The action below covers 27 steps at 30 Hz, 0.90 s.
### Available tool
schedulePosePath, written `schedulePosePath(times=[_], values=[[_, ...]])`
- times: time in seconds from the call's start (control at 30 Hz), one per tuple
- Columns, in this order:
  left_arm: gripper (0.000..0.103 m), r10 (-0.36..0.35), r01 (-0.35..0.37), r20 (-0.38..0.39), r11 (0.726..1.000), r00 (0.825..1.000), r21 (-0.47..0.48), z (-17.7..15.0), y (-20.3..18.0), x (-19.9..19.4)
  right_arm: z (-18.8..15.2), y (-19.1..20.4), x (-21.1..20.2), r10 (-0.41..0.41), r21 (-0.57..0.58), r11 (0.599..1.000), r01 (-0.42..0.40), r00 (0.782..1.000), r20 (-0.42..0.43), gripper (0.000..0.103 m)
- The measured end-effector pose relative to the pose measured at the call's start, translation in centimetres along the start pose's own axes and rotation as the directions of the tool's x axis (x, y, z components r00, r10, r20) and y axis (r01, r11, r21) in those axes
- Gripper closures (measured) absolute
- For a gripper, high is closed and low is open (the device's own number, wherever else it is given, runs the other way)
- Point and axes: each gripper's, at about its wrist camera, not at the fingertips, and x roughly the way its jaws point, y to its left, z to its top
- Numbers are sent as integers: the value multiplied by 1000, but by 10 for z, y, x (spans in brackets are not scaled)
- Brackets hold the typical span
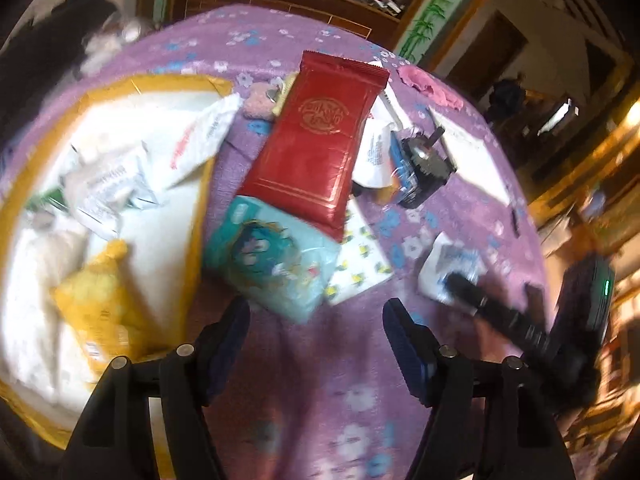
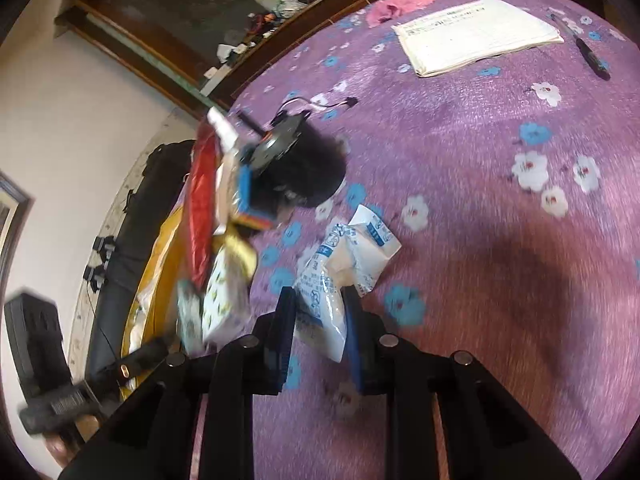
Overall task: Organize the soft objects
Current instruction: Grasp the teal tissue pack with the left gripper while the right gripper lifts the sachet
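On the purple flowered bedspread (image 1: 312,380) lie a red foil packet (image 1: 316,144), a teal tissue pack (image 1: 272,264) and a white pack with yellow prints (image 1: 360,268), partly overlapping. My left gripper (image 1: 316,312) hovers open just short of the teal pack, with nothing between its fingers. A small white-and-blue tissue packet (image 2: 332,280) lies to the right. My right gripper (image 2: 318,296) is shut on it, one blue pad pressed against each side. The left wrist view shows the same packet (image 1: 444,264) with the right gripper's dark finger on it.
A yellow-rimmed box (image 1: 104,88) at the left holds several white packets and a yellow packet (image 1: 96,300). A black motor-like part (image 1: 424,168) sits by the red packet. Farther off lie a pink cloth (image 2: 404,0), papers (image 2: 476,32) and a pen (image 2: 592,56).
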Motion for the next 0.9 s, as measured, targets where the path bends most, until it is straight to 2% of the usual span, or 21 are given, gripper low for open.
schedulePosePath(times=[0.1,0.2,0.3,0.47,0.63,0.77,0.8,0.83,0.87,0.9], values=[[30,40,-42,-14,991,999,-131,10,2,9,-4,8,-4,-35,-51,998,36,999,34,81],[28,17,-20,-14,966,1000,-258,21,9,12,-6,14,-5,-20,-87,996,24,998,54,80],[27,64,-77,-50,942,997,-327,28,13,18,-7,18,-6,-7,-122,992,15,998,68,79],[27,160,-176,-74,934,984,-312,35,5,29,-6,20,-7,1,-137,991,8,998,70,78],[27,237,-246,-77,957,968,-156,28,-15,39,-3,16,-1,13,-108,994,-11,1000,24,78],[27,264,-268,-50,946,963,-182,27,-17,40,-3,8,0,24,-64,998,-23,1000,10,77],[31,275,-277,-36,946,961,-166,29,-19,42,-2,7,1,23,-61,998,-22,1000,9,77],[45,293,-293,-27,945,956,-145,29,-20,43,-1,7,1,17,-62,998,-16,1000,10,77],[52,299,-298,-17,945,954,-132,29,-23,44,-2,7,2,12,-63,998,-11,1000,9,77],[70,276,-275,-10,954,961,-119,28,-22,42,-1,7,3,7,-61,998,-7,1000,6,77]])
